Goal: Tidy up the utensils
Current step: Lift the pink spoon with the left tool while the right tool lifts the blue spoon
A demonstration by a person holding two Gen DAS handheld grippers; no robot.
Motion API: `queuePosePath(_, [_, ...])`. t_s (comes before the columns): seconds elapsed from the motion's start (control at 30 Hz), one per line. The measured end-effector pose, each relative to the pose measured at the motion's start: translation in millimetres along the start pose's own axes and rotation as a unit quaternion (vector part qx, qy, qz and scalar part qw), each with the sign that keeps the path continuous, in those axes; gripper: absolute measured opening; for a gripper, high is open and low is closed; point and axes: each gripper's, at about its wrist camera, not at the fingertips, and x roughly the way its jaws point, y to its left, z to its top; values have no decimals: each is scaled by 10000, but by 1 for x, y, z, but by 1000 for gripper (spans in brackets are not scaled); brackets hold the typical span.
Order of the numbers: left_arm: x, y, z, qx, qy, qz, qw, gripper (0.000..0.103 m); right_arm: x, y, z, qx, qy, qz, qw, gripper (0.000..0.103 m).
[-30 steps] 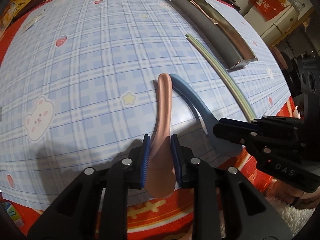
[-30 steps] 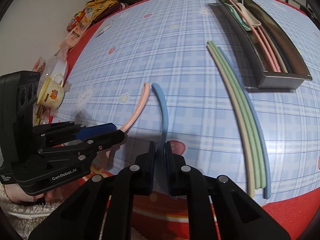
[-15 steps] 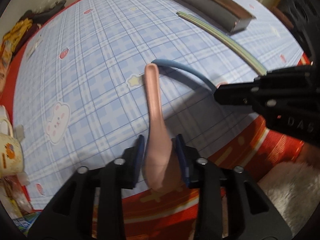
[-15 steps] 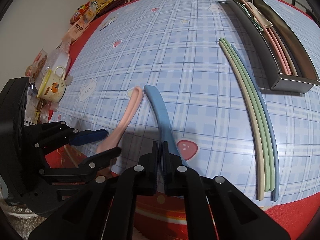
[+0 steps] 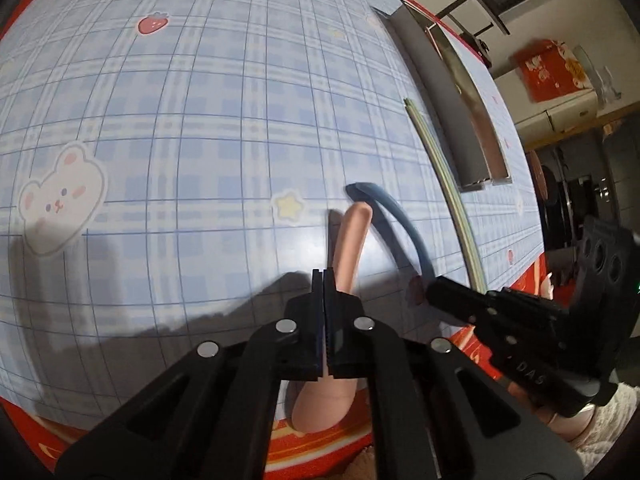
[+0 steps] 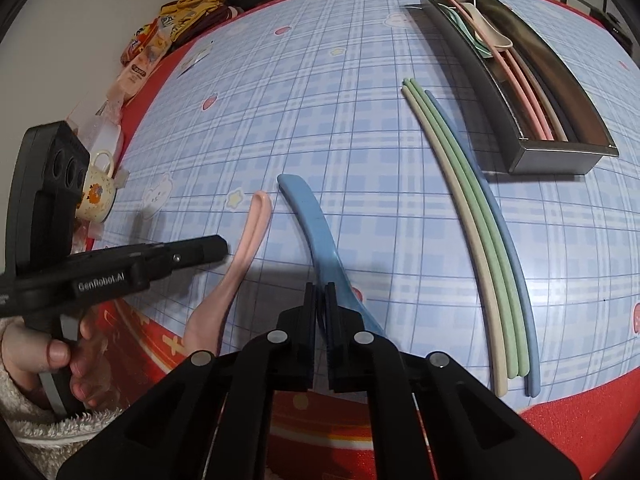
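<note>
A pink spoon (image 5: 354,240) lies at the table's near edge, its bowl out over the red cloth. My left gripper (image 5: 323,278) hovers just above and to the left of its handle. Its jaws are closing and their pads meet with nothing between them. In the right wrist view this gripper (image 6: 222,246) sits beside the pink spoon (image 6: 250,236), apart from it. My right gripper (image 6: 320,290) is shut on the blue spoon (image 6: 310,216) near its bowl, with the handle pointing away. The steel tray (image 6: 560,156) at the far right holds several utensils.
Several long chopsticks (image 6: 480,216), beige, green and blue, lie side by side between the spoons and the tray. A yellow cup (image 6: 96,196) and snack packets (image 6: 152,52) crowd the left edge. A person's hand (image 6: 60,356) holds the left gripper. Red cloth (image 6: 580,412) borders the table.
The left gripper's jaws, which stood around the pink spoon's neck, have come off it and closed together above it. The right gripper stays shut on the blue spoon.
</note>
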Motion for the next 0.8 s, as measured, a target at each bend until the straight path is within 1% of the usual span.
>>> queuePosePath(0.07, [-7,-4,-3,205,19,120,9997,10,0,-1,-1,13,-2,17,10000,5])
queuePosePath(0.13, [-12,-14,-8,446,105,199,9987,41,-1,-4,-2,64,-11,48,10000,5])
queuePosePath(0.17, [-14,-19,-13,618,144,262,9976,44,-1,-3,-2,80,-14,56,10000,5])
queuePosePath(0.23, [-14,-30,-22,922,202,504,9943,45,-1,-4,-2,92,-19,66,9999,5])
queuePosePath(0.27, [-13,-38,-28,1179,235,757,9898,45,-2,-4,-3,89,-22,66,9999,5])
queuePosePath(0.3, [-11,-45,-33,1352,261,932,9861,45,-2,-4,-4,83,-26,66,9999,5])
queuePosePath(0.33, [-7,-52,-37,1568,308,1141,9805,45,-2,-4,-4,81,-29,69,9999,5])
queuePosePath(0.37, [-2,-61,-44,1823,392,1387,9726,45,-2,-4,-4,81,-31,75,9999,5])
queuePosePath(0.5, [14,-80,-60,2355,582,1924,9509,46,-2,-4,-4,47,-20,85,10000,5])
queuePosePath(0.57, [21,-85,-66,2511,624,2154,9416,47,-3,-5,-5,9,-12,101,9999,5])
queuePosePath(0.67, [23,-89,-65,2485,547,2283,9397,48,-3,-5,-6,-49,3,134,9999,5])
queuePosePath(0.73, [23,-92,-64,2454,495,2361,9389,36,-3,-5,-6,-77,24,150,9999,5])
queuePosePath(0.8, [23,-89,-61,2411,451,2412,9390,35,-3,-5,-6,-94,51,163,9998,5])
